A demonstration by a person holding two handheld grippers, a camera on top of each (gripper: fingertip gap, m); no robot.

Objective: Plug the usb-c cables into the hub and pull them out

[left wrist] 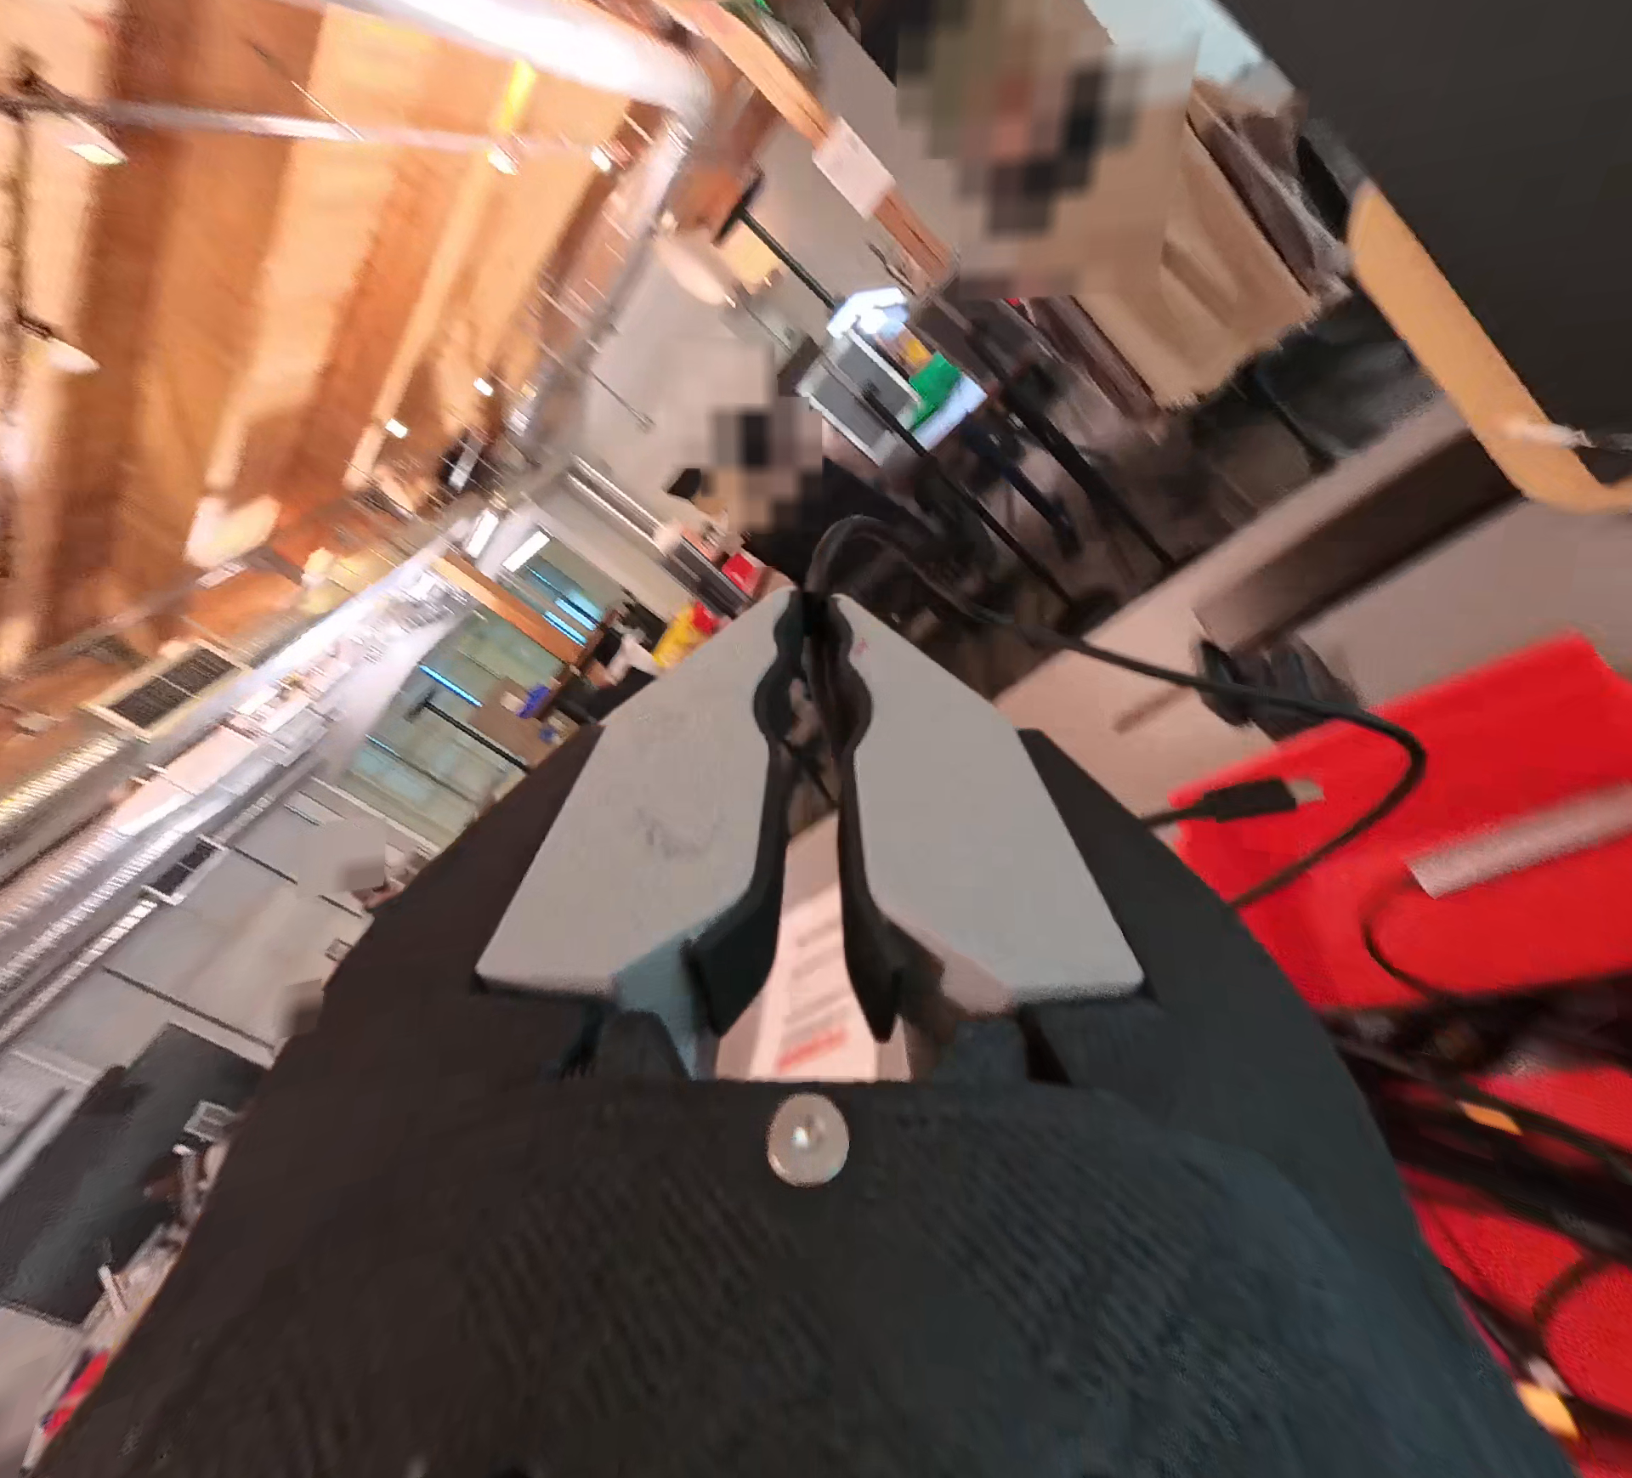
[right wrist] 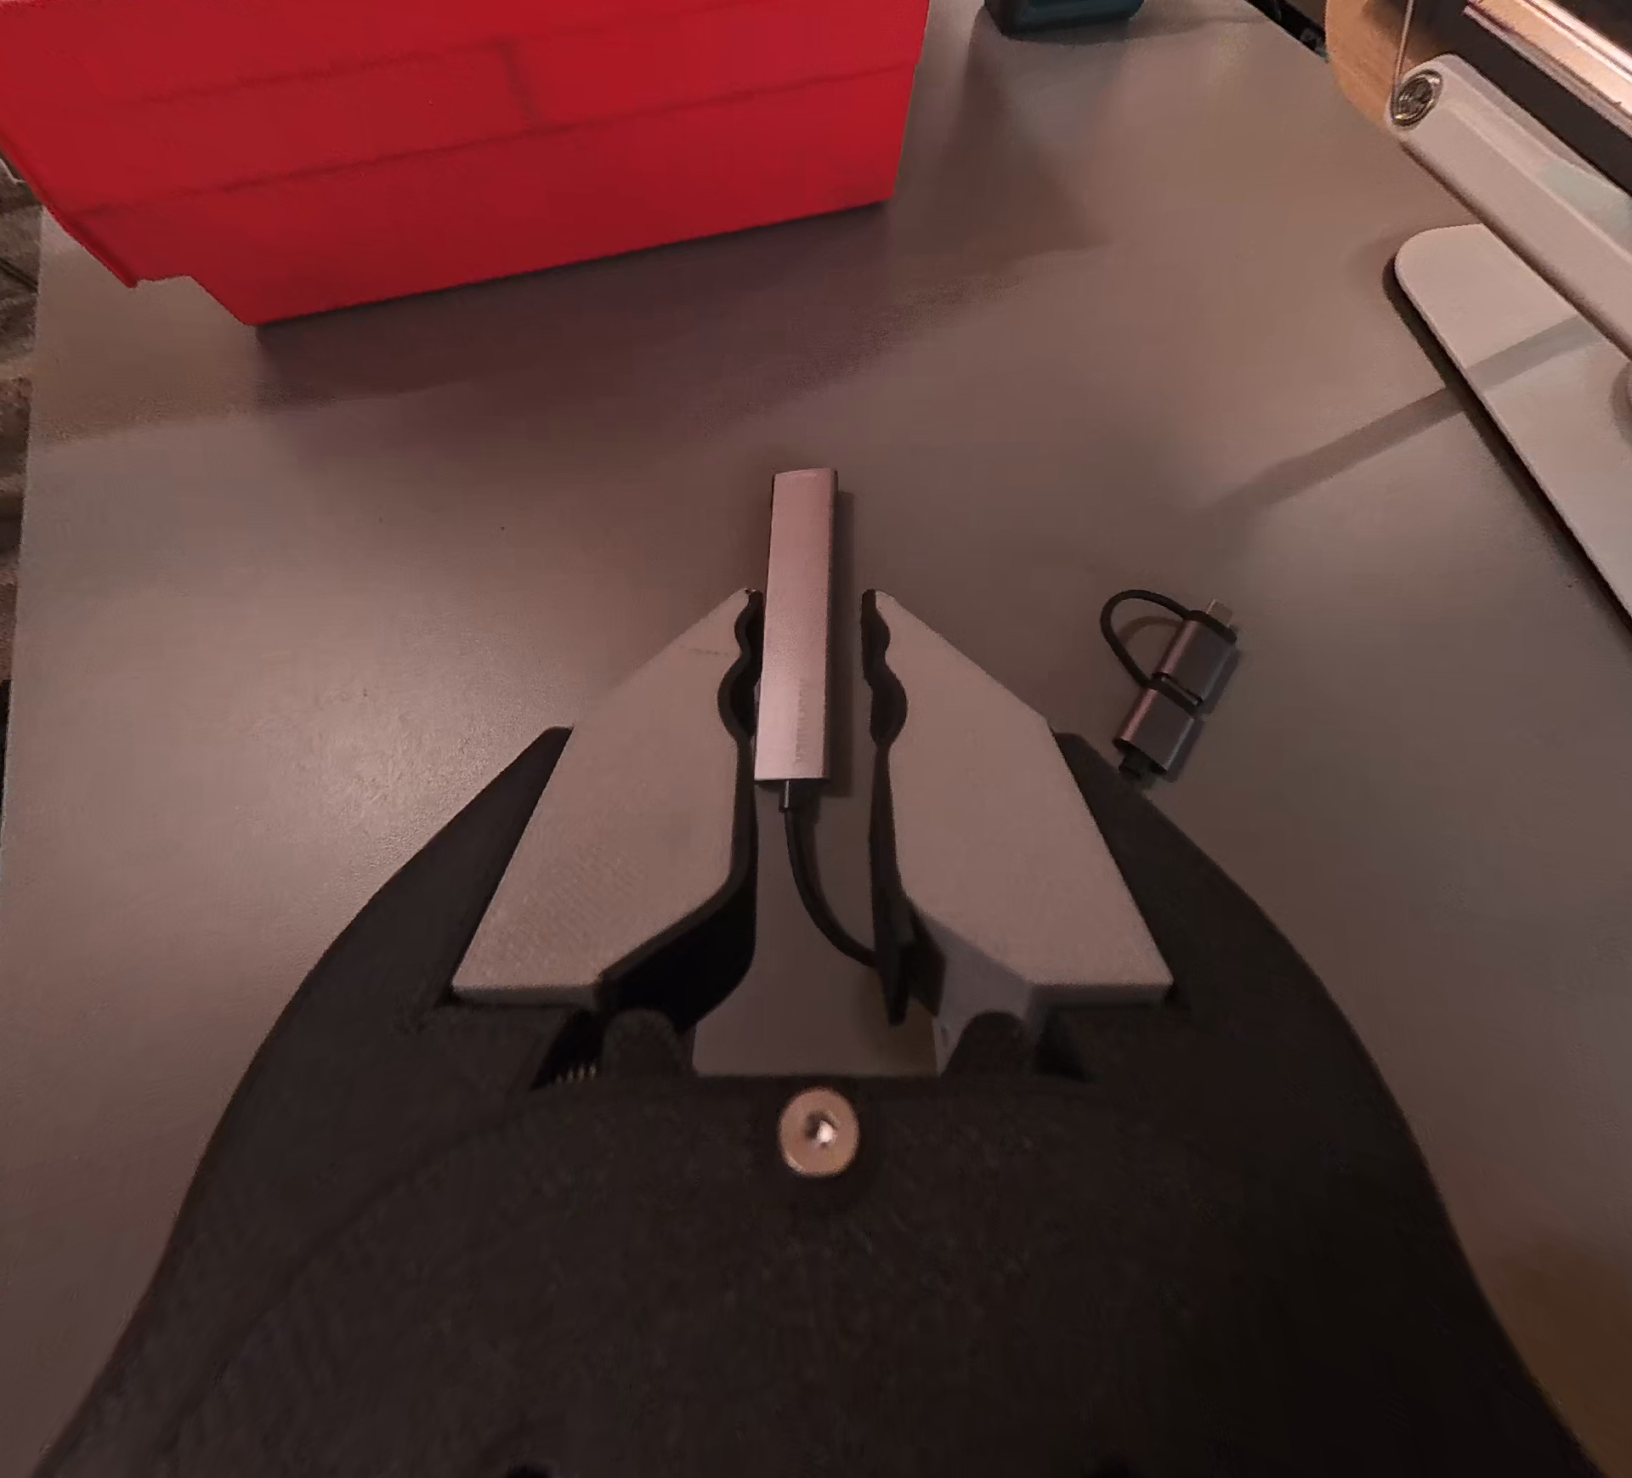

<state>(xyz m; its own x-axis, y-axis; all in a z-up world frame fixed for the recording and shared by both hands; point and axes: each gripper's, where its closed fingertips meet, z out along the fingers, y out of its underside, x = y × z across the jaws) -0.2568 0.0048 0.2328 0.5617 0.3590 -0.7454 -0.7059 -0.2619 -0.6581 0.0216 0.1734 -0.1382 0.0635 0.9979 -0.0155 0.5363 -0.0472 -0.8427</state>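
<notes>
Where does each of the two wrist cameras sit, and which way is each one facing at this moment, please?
Left wrist view: on the left gripper, tilted up and sideways toward a blurred room and ceiling; its fingers pinch a black cable whose plug dangles over the red bin.
Right wrist view: on the right gripper, looking down at the grey table; its open fingers straddle the hub, with an adapter beside.
Shared: only the red bin; neither view shows the other gripper.
</notes>
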